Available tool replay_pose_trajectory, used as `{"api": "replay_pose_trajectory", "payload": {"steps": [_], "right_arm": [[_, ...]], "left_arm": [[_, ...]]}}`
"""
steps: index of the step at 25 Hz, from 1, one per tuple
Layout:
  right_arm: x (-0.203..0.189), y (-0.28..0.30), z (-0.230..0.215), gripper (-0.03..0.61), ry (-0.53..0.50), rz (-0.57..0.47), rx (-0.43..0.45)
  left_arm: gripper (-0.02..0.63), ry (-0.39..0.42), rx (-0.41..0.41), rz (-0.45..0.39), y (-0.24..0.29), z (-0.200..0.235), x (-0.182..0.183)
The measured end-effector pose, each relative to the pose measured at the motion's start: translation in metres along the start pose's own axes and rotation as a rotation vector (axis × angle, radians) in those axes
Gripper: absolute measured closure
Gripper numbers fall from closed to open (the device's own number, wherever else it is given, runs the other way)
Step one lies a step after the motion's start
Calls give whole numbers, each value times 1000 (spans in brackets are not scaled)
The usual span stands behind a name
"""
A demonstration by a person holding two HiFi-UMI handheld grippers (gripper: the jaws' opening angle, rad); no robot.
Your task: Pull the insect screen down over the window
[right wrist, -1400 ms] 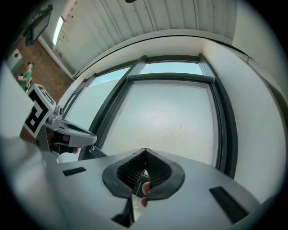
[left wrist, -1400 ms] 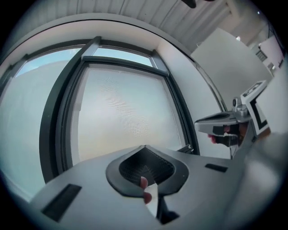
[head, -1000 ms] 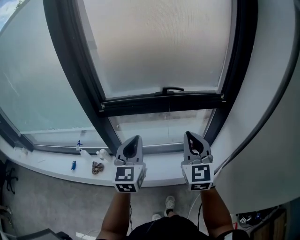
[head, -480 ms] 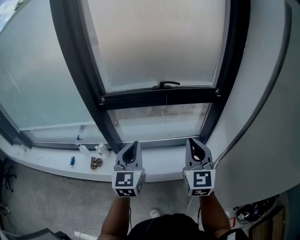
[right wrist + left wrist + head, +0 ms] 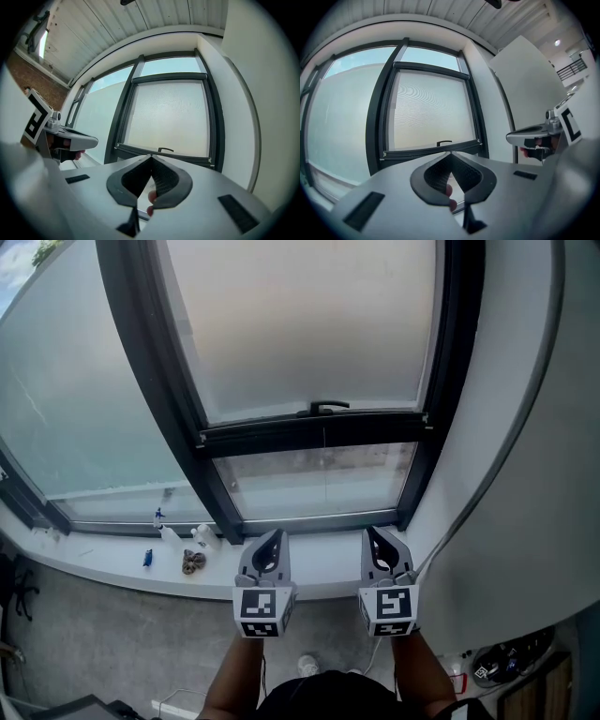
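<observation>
Grey mesh of the insect screen (image 5: 300,324) covers most of the window (image 5: 150,381). Its dark bottom bar (image 5: 314,432) sits above the frame's lower edge, with bare glass (image 5: 319,479) beneath. The left gripper (image 5: 272,538) and right gripper (image 5: 375,535) hover side by side at the sill's (image 5: 112,570) front edge, both with jaws pressed together, gripping nothing.

insect screen (image 5: 300,324): pale grey, fine mesh weave
window frame (image 5: 155,371): dark grey
screen handle (image 5: 328,408): black
windowsill (image 5: 103,565): white
left claw (image 5: 273,540): grey, black-and-white square markers
right claw (image 5: 375,538): grey, black-and-white square markers
</observation>
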State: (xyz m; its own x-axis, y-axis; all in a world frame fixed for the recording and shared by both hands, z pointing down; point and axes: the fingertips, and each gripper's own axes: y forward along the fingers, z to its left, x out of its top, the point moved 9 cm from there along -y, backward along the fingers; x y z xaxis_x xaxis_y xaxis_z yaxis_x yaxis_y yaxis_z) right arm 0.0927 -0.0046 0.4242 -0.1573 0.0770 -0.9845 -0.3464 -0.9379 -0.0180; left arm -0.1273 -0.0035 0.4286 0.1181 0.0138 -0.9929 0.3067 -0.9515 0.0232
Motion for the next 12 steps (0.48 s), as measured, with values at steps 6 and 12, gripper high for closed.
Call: {"api": "replay_pose_trajectory", "payload": {"steps": [6,12], "right_arm": [[-8,-9,-7,577,7,20,-7],[-12,-12,-9,577,15,29,3]], "left_arm": [[611,-2,-6,29,-8,-20,-8],[611,4,0,43,-7,-28,-12]]}}
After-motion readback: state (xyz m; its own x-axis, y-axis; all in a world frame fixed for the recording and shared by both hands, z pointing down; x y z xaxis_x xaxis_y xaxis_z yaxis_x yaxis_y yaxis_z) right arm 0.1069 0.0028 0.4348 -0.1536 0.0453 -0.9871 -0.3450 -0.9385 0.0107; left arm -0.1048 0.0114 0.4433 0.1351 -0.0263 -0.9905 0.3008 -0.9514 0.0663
